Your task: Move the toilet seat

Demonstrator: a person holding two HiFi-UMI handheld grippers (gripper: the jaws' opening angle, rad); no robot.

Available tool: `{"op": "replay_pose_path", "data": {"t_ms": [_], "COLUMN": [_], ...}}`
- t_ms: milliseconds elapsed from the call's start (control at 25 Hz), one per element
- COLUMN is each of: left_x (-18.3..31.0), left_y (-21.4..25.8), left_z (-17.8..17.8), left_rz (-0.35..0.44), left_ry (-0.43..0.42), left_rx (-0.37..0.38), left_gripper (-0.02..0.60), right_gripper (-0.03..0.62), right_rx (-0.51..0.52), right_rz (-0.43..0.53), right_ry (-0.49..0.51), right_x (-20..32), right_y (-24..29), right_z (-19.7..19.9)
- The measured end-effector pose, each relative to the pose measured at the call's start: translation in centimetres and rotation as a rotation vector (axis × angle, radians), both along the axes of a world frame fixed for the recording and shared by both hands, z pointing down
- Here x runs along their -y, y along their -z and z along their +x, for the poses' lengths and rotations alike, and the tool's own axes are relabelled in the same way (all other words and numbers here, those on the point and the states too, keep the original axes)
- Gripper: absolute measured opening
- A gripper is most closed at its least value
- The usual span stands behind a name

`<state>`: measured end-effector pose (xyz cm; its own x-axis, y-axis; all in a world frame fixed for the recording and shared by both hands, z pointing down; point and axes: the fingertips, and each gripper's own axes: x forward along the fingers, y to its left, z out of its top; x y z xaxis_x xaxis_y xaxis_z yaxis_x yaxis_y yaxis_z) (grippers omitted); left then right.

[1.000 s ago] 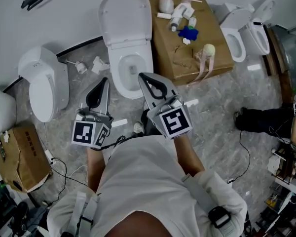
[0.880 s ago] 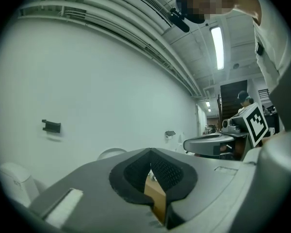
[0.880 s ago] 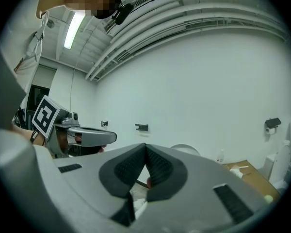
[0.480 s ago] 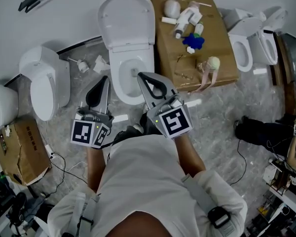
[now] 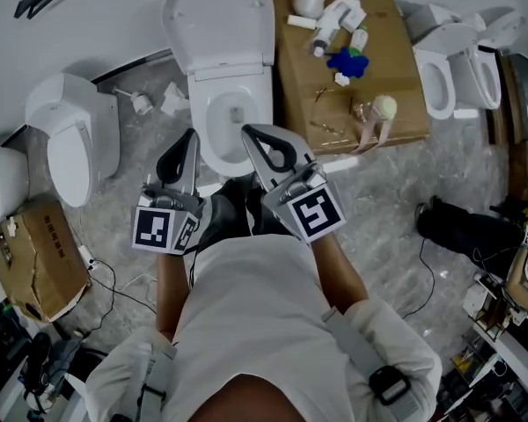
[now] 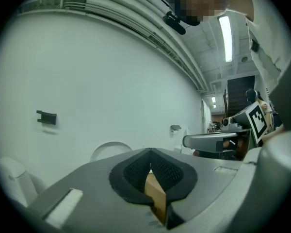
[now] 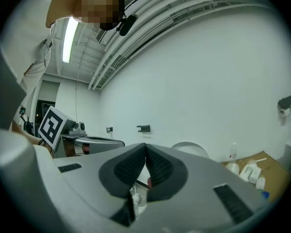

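A white toilet (image 5: pixel 231 112) stands against the wall in the head view, its lid and seat (image 5: pixel 218 25) raised upright over the open bowl. My left gripper (image 5: pixel 191 136) points at the bowl's near left rim, jaws shut and empty. My right gripper (image 5: pixel 250 131) hangs over the bowl's near right rim, also shut on nothing. In the left gripper view the closed jaw tips (image 6: pixel 151 153) face the wall, with the lid's rounded top (image 6: pixel 109 148) behind them. The right gripper view shows its shut tips (image 7: pixel 145 147) and the lid (image 7: pixel 191 146) beyond.
A cardboard box (image 5: pixel 383 60) with bottles and small items lies right of the toilet. Other toilets stand at the left (image 5: pixel 70 143) and far right (image 5: pixel 440 73). A torn carton (image 5: pixel 35 253) and cables lie at the lower left. Someone's dark shoes (image 5: pixel 458 222) are at the right.
Both grippers have moved forward toward the toilet bowl and slightly down, so their tips now reach its near rim. Both stayed shut.
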<state>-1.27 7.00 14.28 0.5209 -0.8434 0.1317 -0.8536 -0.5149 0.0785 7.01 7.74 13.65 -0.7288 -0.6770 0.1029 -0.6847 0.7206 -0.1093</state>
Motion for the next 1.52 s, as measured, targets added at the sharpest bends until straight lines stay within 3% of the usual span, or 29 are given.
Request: {"op": "replay_pose_path", "data": {"t_ms": [440, 1040, 1240, 1520], "left_x": [2.6, 4.2, 4.2, 4.3], "left_y": [-7.3, -18.7, -22.6, -27.1], "left_z": [-0.3, -2.2, -2.8, -1.8], "left_rz": [-0.084, -0.211, -0.245, -0.256], "left_ry": [-0.097, -0.101, -0.090, -0.143], "left_rx": [0.000, 0.015, 0.004, 0.034], "left_gripper": [0.000, 0.002, 0.009, 0.023], "right_gripper": [0.002, 0.005, 0.004, 0.025], "right_rx": [-0.017, -0.101, -0.126, -0.144], "right_rz": [-0.095, -0.288, -0.320, -0.342], "right_ry": [-0.046, -0.086, -0.096, -0.113], "right_x": [2.6, 3.6, 3.5, 3.8], "right_y": [-6.1, -18.9, -22.9, -27.6], "right_z": [-1.2, -2.2, -2.2, -1.8]}}
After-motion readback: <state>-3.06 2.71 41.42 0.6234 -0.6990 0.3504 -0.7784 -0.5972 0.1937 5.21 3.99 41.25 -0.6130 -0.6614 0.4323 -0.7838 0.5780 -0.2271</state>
